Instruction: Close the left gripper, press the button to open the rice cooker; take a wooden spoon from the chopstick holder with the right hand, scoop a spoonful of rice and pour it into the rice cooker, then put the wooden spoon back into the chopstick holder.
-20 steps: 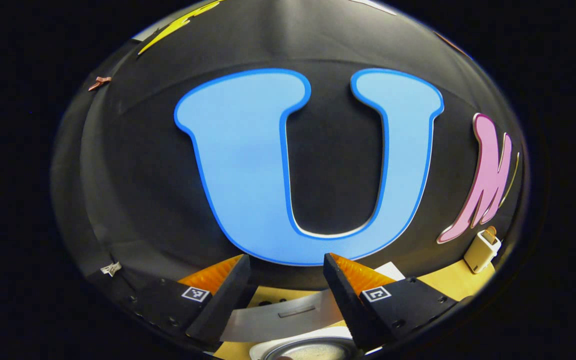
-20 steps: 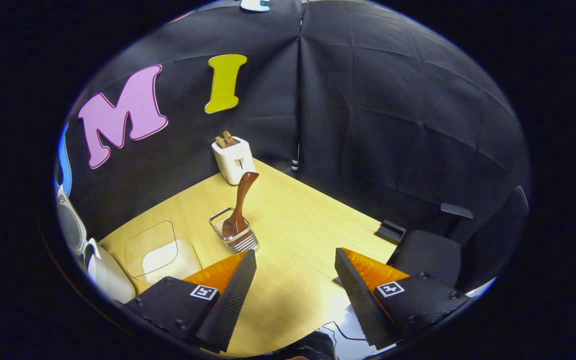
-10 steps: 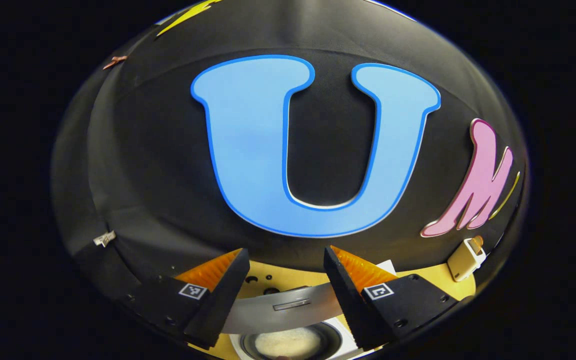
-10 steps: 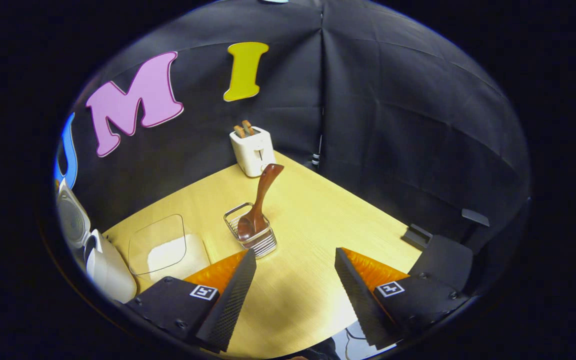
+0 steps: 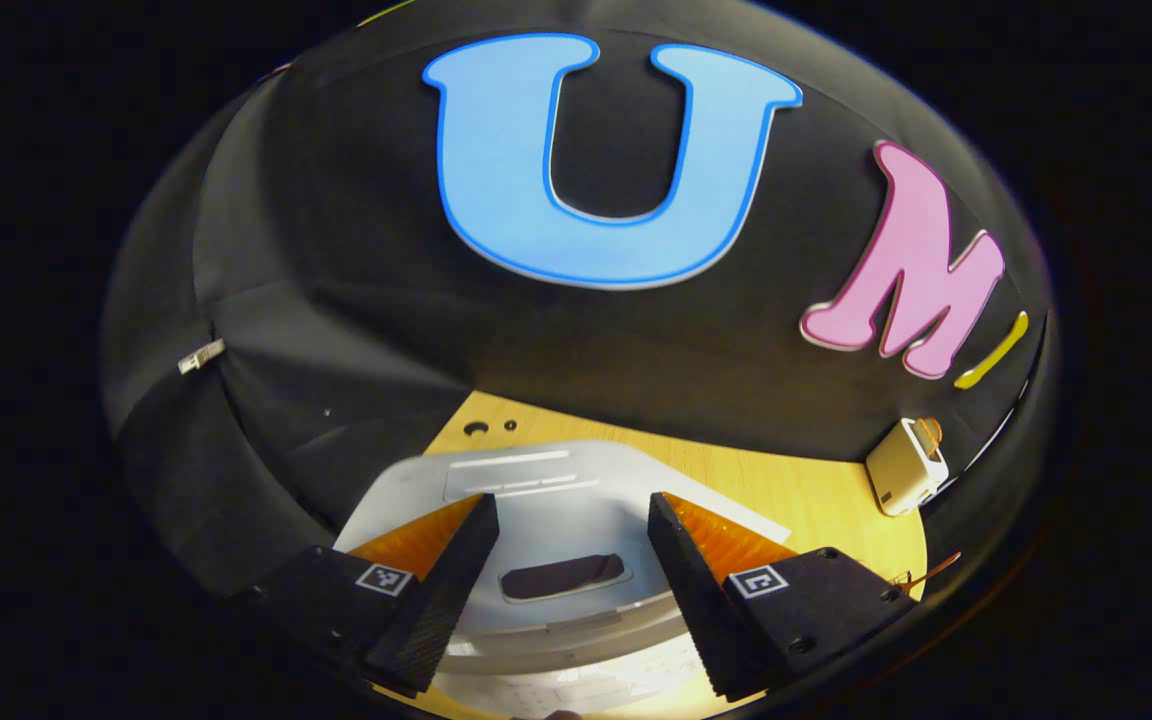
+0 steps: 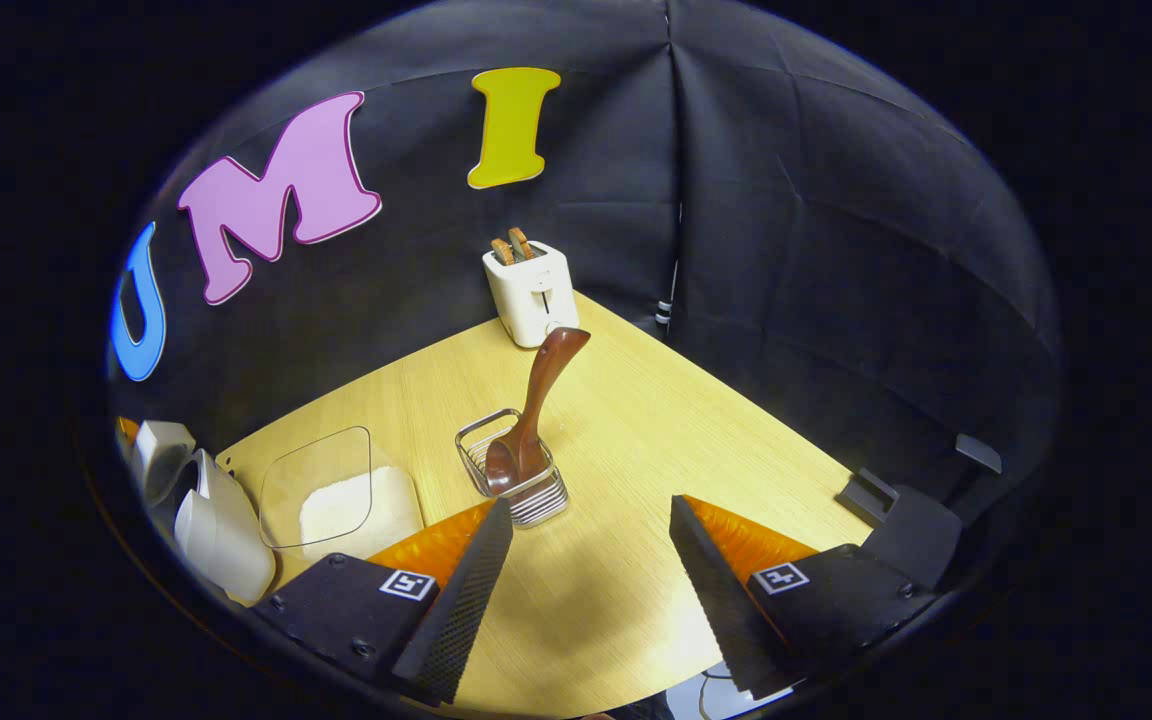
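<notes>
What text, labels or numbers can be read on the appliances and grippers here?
None is readable.
rice cooker: faint print near its front edge, too blurred to read.
left gripper, right gripper: square marker patterns, no words.
toaster: no text to make out.

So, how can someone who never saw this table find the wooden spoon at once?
Start at the white toaster in the far corner of the pale wooden table. Just before it stands a small wire chopstick holder. The dark brown wooden spoon stands in it, bowl down, handle leaning upward.
</notes>
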`<state>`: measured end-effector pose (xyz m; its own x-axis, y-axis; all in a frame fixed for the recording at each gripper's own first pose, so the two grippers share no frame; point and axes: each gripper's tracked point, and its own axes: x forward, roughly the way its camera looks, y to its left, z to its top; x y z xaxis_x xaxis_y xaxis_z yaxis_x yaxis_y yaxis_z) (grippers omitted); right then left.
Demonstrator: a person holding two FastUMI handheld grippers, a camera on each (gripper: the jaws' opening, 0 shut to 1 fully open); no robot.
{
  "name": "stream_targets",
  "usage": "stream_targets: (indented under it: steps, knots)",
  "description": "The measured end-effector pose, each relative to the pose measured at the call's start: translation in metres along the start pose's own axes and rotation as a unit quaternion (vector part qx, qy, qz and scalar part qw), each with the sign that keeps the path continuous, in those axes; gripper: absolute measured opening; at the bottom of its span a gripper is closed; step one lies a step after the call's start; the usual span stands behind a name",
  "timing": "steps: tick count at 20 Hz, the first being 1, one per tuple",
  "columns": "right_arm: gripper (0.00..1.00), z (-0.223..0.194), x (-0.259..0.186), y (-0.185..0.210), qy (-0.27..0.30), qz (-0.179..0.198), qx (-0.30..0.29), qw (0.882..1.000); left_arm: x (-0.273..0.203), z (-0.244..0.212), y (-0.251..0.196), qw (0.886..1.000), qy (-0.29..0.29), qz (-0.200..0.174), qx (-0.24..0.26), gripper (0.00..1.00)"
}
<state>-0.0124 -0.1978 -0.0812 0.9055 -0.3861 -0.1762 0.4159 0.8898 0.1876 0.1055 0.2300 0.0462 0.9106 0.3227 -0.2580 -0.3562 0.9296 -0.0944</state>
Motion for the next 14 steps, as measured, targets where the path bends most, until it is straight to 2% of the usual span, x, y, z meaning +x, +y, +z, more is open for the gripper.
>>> stream_targets:
  steps: [2,6,11,14]
  knots:
    - [0.99,-0.008,0.004,0.0,0.016,0.008,0.003,1.0,0.001,-0.024,-0.002,1.0,0.006,0.014,0.02,0.99]
    - [0.99,-0.009,0.005,-0.002,0.02,0.01,-0.005,1.0,0.005,-0.056,-0.008,0.999,0.007,0.042,0.022,0.99]
    - [0.99,-0.015,0.009,0.01,0.032,0.027,-0.014,0.999,0.013,-0.084,-0.007,0.998,0.016,0.053,0.035,0.99]
    - [0.99,-0.022,0.008,0.025,0.044,0.042,-0.024,0.998,0.013,-0.083,-0.007,0.997,-0.019,0.057,0.039,1.0]
